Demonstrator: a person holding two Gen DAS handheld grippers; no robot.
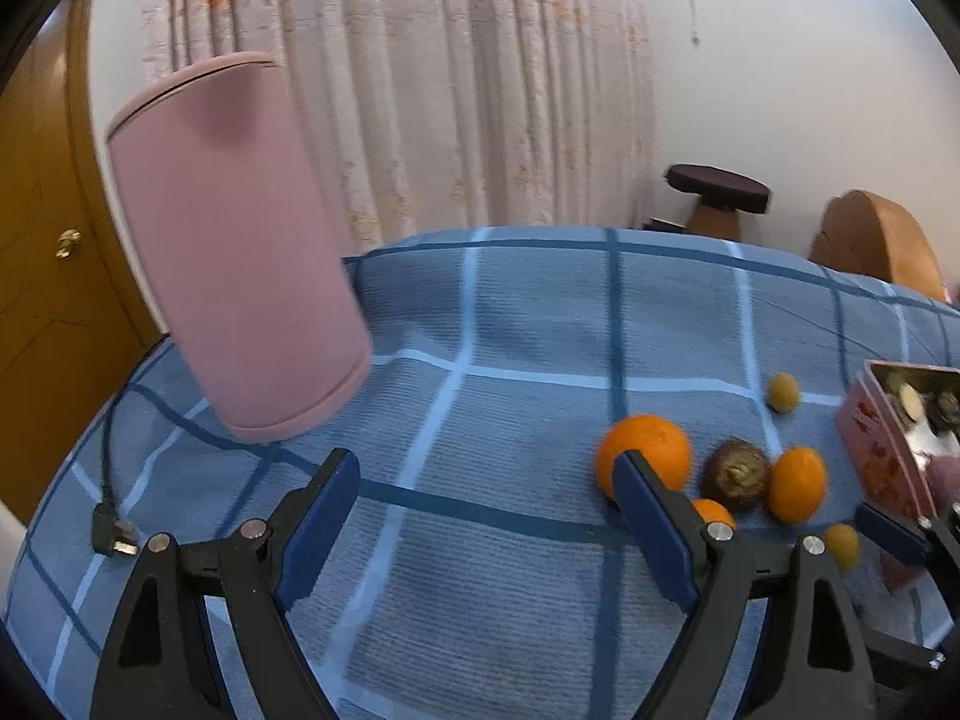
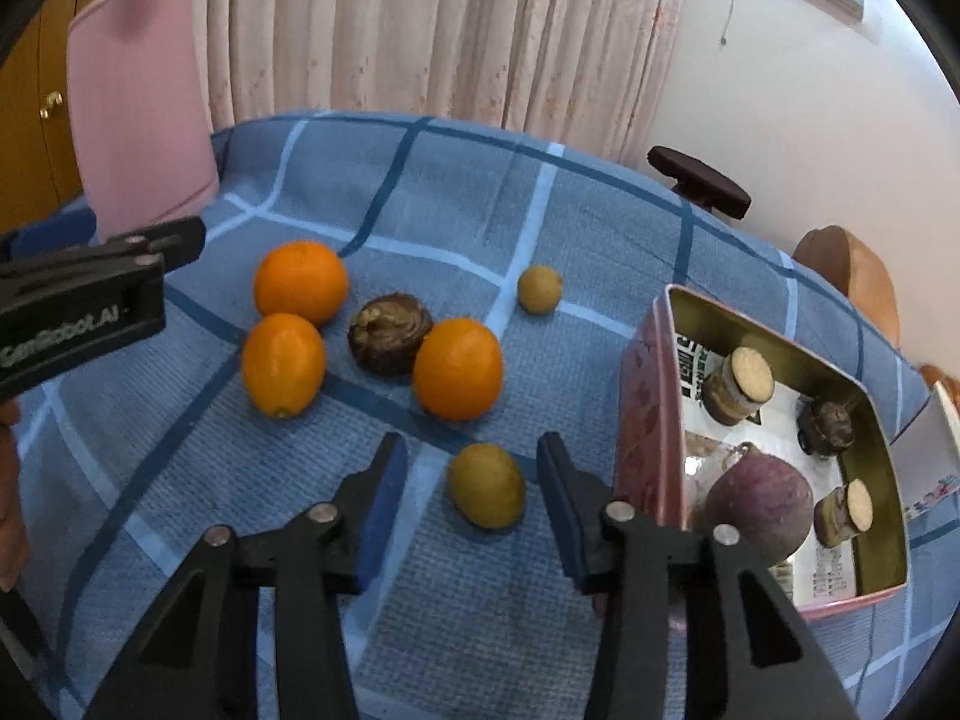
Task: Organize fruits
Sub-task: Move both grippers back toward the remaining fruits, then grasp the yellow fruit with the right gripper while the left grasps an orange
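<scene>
My right gripper [image 2: 471, 495] sits low over the blue checked cloth [image 2: 420, 192], its jaws apart on either side of a small yellow-green fruit [image 2: 486, 485] — neither pad touches it. The pink tin [image 2: 645, 420] stands just right of that claw. My left gripper [image 1: 486, 516] hangs wide open over bare cloth — the oranges [image 1: 645, 450] lie just past its right finger.

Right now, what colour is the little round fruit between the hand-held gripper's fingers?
Yellowish-green, the small oval fruit on the blue checked cloth; the right wrist view shows it best.
</scene>
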